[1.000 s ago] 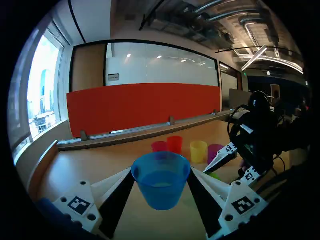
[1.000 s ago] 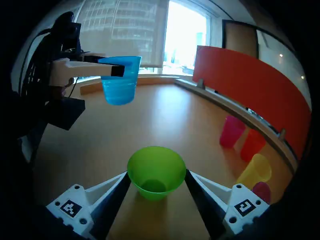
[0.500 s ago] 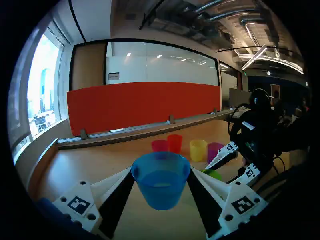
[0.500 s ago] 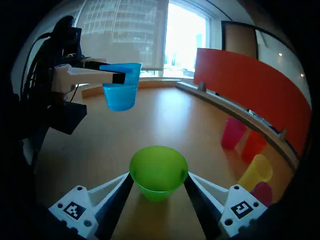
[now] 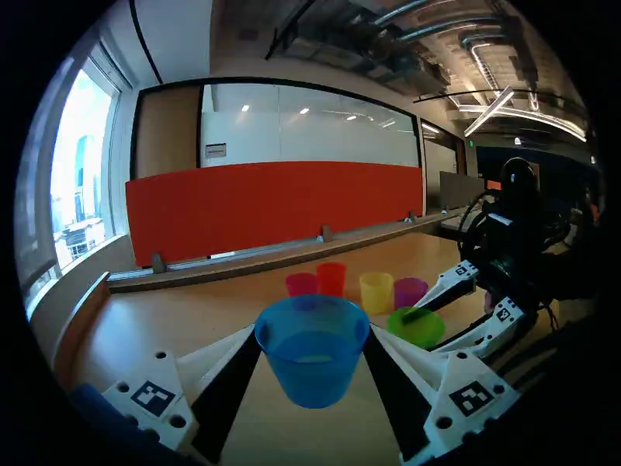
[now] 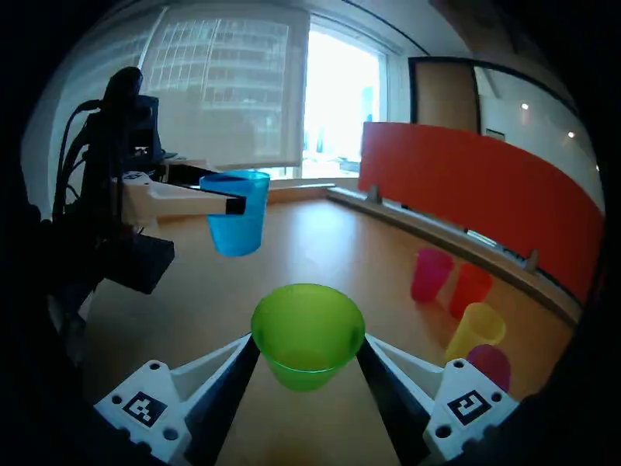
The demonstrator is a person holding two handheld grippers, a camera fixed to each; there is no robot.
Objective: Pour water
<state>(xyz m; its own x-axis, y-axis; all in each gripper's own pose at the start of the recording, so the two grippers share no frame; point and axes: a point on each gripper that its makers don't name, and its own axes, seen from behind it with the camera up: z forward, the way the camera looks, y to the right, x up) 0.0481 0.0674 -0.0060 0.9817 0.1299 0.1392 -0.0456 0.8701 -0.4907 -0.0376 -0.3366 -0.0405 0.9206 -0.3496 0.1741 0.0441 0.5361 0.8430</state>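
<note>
Lowest in the left gripper view, the left gripper (image 5: 313, 346) has its two white fingers pressed against the sides of the blue cup (image 5: 313, 380), which sits upright at bottom centre with water partway up inside. At the same spot in the right gripper view, the right gripper (image 6: 308, 361) is closed in the same way on the green cup (image 6: 307, 330), one finger on each side, the cup upright with its mouth open to the camera. The wooden table (image 5: 178, 318) spreads out past both cups. Farther off, at the upper left of the right gripper view, the blue cup hangs in its gripper above the table; at the right middle of the left gripper view, the green cup sits between its own gripper's fingers. Behind, four cups stand close in a row on the table: pink cup (image 5: 301, 283), orange cup (image 5: 331, 278), yellow cup (image 5: 376, 291), purple cup (image 5: 410, 291). Beyond them runs a red partition (image 5: 272, 202), and a bright window (image 5: 74, 194) fills the far left edge
</note>
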